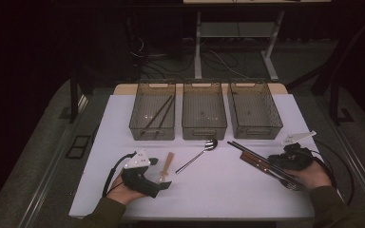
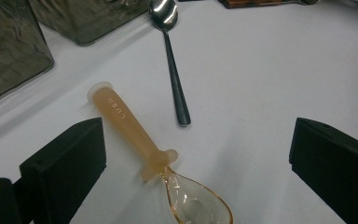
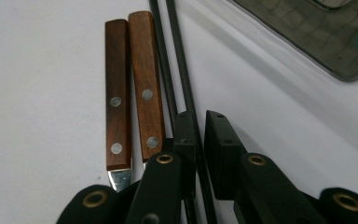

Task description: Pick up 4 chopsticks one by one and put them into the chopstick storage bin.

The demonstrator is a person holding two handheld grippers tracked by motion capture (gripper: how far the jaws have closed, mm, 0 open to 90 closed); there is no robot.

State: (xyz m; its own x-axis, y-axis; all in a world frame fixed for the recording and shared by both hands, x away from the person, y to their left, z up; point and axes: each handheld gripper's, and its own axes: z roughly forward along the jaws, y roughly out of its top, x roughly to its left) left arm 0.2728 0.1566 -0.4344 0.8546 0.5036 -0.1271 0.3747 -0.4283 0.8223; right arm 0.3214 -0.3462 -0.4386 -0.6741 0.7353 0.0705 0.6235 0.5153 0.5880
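Right claw clamped on the black chopsticks, left claw wide over the amber spoon.

Count with me: three mesh bins (image 1: 204,129) in a row at 12 o'clock on the white surface (image 1: 218,190), the left one already carrying two chopsticks (image 1: 159,114). On the surface lie one metal spoon (image 1: 198,154), one amber spoon (image 2: 158,161) with a clear bowl, two wooden-handled utensils (image 3: 130,88) side by side, and a pair of black chopsticks (image 3: 170,60). The right claw (image 3: 199,135), at 4 o'clock, has narrowed onto that black pair, the wooden handles lying just beside it and crowding its near side. The left claw (image 2: 196,158), at 7 o'clock, stands wide, the amber spoon between its jaws untouched, the metal spoon's handle tip just beyond.
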